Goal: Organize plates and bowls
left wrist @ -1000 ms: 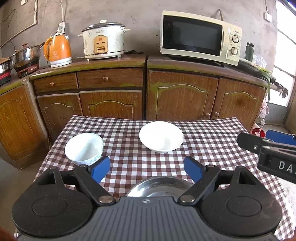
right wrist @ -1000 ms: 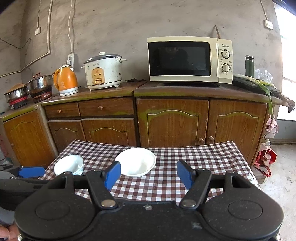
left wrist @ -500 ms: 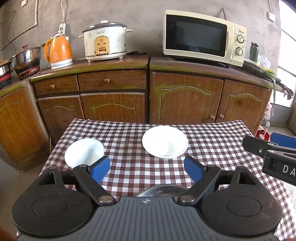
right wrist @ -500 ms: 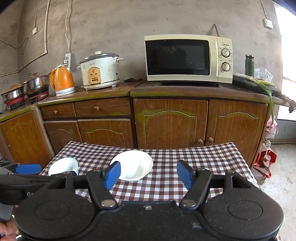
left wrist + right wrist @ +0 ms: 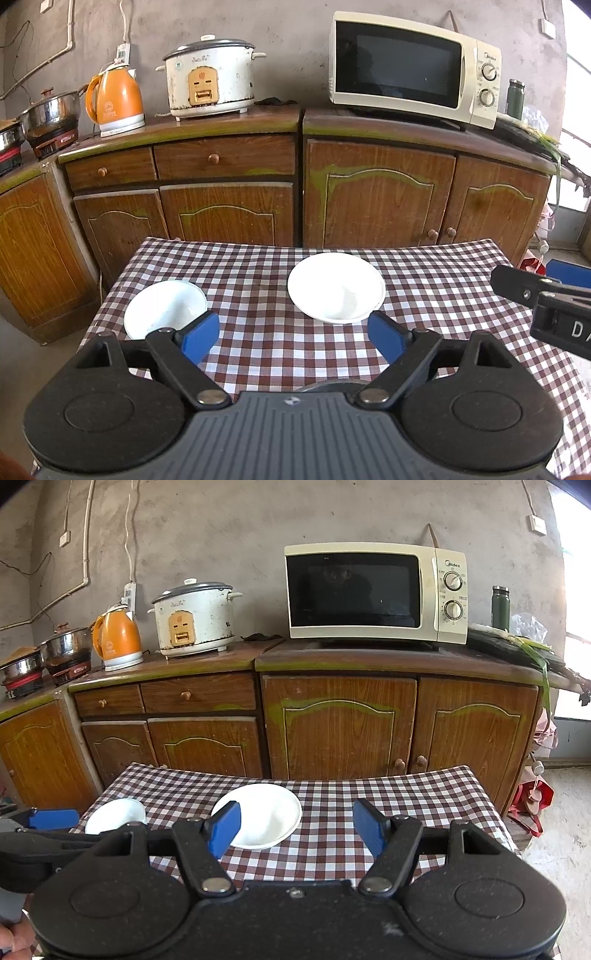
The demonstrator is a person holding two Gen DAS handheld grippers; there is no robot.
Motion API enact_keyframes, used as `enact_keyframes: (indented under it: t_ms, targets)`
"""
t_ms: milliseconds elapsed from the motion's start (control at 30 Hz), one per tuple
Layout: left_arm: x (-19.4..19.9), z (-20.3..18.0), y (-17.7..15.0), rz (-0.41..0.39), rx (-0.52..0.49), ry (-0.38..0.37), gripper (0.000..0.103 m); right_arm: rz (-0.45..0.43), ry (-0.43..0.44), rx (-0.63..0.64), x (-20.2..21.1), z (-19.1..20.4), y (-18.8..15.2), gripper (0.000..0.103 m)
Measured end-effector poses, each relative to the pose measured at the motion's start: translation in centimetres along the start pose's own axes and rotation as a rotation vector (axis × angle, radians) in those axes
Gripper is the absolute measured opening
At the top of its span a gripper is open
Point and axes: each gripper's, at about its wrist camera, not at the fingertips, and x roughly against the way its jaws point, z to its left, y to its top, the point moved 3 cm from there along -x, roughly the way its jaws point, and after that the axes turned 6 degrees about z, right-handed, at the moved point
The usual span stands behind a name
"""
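Since a second ago both my grippers have drawn back from the table (image 5: 258, 343): the checked cloth and the dishes sit farther off, and the steel bowl (image 5: 332, 386) near my left gripper (image 5: 293, 336), earlier half in view, now shows only a sliver of rim behind the gripper body. The wooden cabinets (image 5: 369, 199) fill the far side, with the microwave (image 5: 373, 590) and rice cooker (image 5: 195, 616) on top, unchanged. On the table, the wide white plate (image 5: 336, 291) lies mid-far, the smaller white bowl (image 5: 164, 306) to its left, partly hidden by my left blue pad. My right gripper (image 5: 295, 827) crops the plate's near-left edge. Both jaws hang spread and empty. The right gripper is cut off at the left view's right edge.
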Motion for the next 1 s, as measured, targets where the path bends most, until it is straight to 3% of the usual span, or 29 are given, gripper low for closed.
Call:
enact_keyframes:
  t_ms: [1000]
  targets:
    - [-5.1, 0.5, 1.3, 0.035, 0.004, 0.047, 0.090, 0.042, -0.024, -0.007, -6.4, -0.7, 0.3, 0.080]
